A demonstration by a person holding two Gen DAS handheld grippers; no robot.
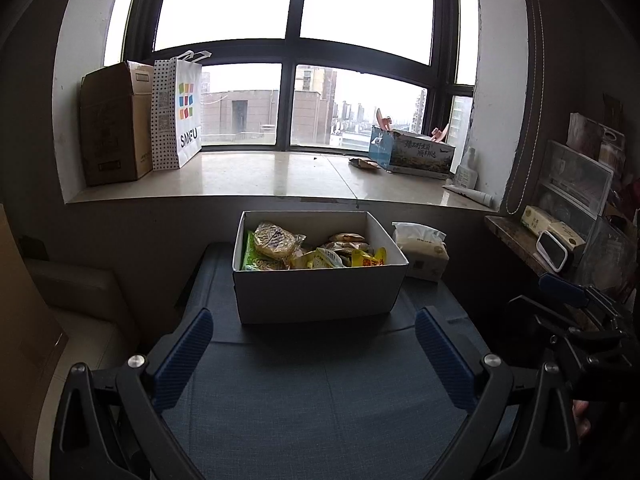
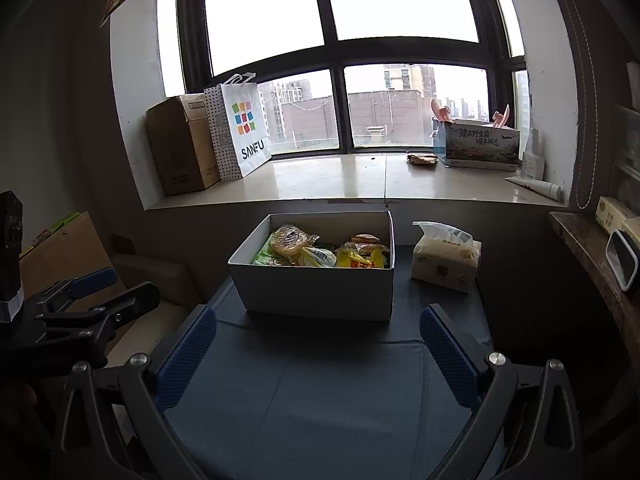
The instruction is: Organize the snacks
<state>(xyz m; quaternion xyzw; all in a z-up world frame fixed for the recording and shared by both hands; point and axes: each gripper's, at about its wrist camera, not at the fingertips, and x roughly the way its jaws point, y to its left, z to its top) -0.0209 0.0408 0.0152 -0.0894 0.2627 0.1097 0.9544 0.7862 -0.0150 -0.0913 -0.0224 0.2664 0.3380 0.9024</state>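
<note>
Snacks look already boxed, little left
Snack packets (image 1: 316,254) fill white box (image 1: 320,292); left gripper (image 1: 316,354) and right gripper (image 2: 318,354) both wide open, empty

The white paper bag (image 2: 244,128) on the windowsill (image 2: 344,184) reads "SANFU" beneath a grid of coloured squares. The printed carton (image 2: 480,146) at the sill's right carries large Chinese characters, too small to read reliably.

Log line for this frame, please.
left gripper: open, empty | right gripper: open, empty | white cardboard box: packed with wrapped snacks, on blue-grey cloth table | contact: none
</note>
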